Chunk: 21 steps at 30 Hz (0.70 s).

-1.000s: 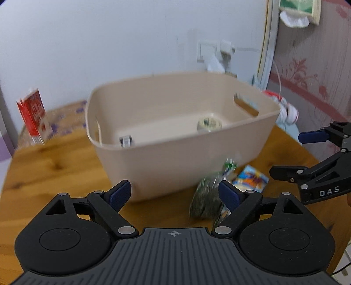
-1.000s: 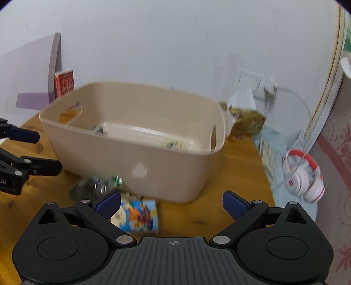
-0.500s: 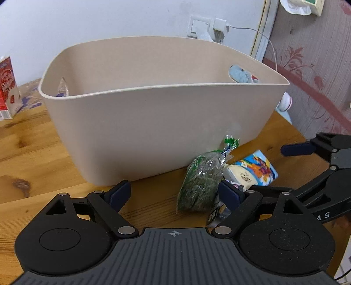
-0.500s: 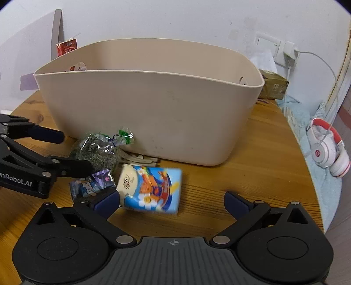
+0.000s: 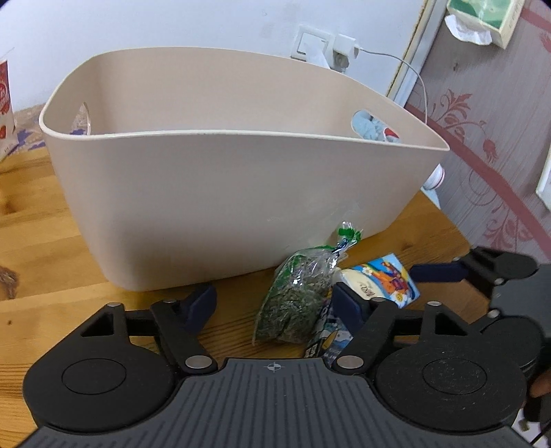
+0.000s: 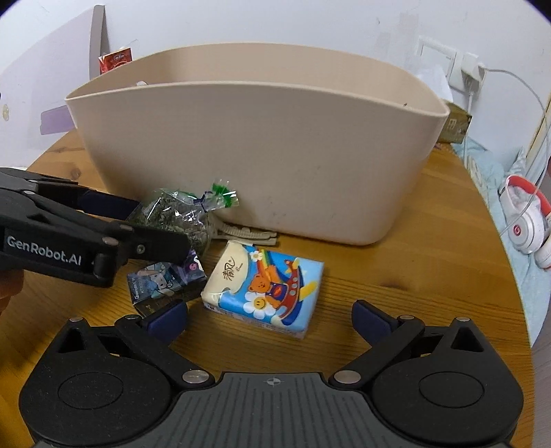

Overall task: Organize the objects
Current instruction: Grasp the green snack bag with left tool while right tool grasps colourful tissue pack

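A beige plastic bin [image 5: 220, 193] [image 6: 275, 158] stands on the round wooden table [image 6: 430, 262]. In front of it lie a clear bag of dried green herbs [image 5: 296, 303] [image 6: 172, 217], a blue tissue pack with a bear picture [image 6: 265, 289] [image 5: 382, 282], a small dark cartoon box [image 6: 165, 286] [image 5: 327, 341] and a beige clip [image 6: 244, 236]. My left gripper [image 5: 273, 303] is open, its fingers either side of the herb bag. My right gripper [image 6: 270, 318] is open, low over the table, just short of the tissue pack.
White and red headphones [image 6: 527, 224] lie at the table's right edge. A red carton [image 6: 115, 58] stands behind the bin. A wall socket with a white cable [image 5: 330, 48] is on the wall. A tissue box [image 5: 482, 17] hangs at top right.
Both grippers have dropped lower and closer to the items in front of the bin. The left one now straddles the herb bag; the inside of the bin is out of sight.
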Each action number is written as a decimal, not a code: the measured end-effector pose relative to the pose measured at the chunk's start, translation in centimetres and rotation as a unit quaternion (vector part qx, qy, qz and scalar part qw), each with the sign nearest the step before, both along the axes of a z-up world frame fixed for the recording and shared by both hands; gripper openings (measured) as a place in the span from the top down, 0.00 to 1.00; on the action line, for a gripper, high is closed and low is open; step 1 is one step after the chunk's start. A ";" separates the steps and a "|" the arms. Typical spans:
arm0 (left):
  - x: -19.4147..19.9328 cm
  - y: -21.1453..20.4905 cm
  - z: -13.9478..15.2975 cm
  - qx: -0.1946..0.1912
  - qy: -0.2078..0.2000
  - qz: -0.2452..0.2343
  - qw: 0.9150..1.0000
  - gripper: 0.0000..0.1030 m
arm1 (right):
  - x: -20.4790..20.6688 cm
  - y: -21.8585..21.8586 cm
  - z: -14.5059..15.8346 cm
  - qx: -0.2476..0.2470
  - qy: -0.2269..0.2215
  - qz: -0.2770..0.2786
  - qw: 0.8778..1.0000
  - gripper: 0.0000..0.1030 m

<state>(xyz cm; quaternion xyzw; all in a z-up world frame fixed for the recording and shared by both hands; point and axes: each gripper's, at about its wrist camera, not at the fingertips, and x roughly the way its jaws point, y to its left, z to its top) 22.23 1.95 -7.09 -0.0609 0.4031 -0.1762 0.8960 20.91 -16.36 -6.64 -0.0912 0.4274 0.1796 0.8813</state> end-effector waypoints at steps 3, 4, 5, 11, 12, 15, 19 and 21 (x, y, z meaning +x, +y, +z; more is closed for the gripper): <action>0.2 0.1 0.1 -0.017 0.006 0.005 1.000 0.46 | 0.2 0.3 -0.3 0.000 0.000 -0.003 1.000 0.00; 0.4 0.1 0.1 -0.020 0.008 0.006 1.000 0.50 | 0.2 0.3 -0.3 0.001 -0.002 -0.004 1.000 0.00; 0.5 0.0 0.1 -0.019 0.010 0.006 1.000 0.54 | 0.2 0.4 -0.3 0.002 -0.002 -0.005 1.000 0.01; 0.1 -0.5 0.0 -0.012 0.013 -0.003 1.000 0.70 | 0.0 0.2 0.2 0.010 -0.009 -0.009 1.000 0.24; -0.3 -0.4 0.0 -0.008 0.012 -0.001 1.000 0.71 | 0.0 0.1 0.3 0.013 -0.009 -0.010 1.000 0.35; -0.8 -0.3 0.2 0.001 0.009 0.005 1.000 0.72 | 0.0 -0.1 0.5 0.017 -0.007 -0.016 1.000 0.40; -1.8 0.2 0.7 0.007 0.006 0.011 1.000 0.72 | -0.7 -0.2 0.5 0.013 -0.010 -0.014 1.000 0.40; -2.3 0.4 1.1 0.011 0.001 0.014 1.000 0.72 | -1.4 -0.1 0.6 0.012 -0.015 -0.012 1.000 0.40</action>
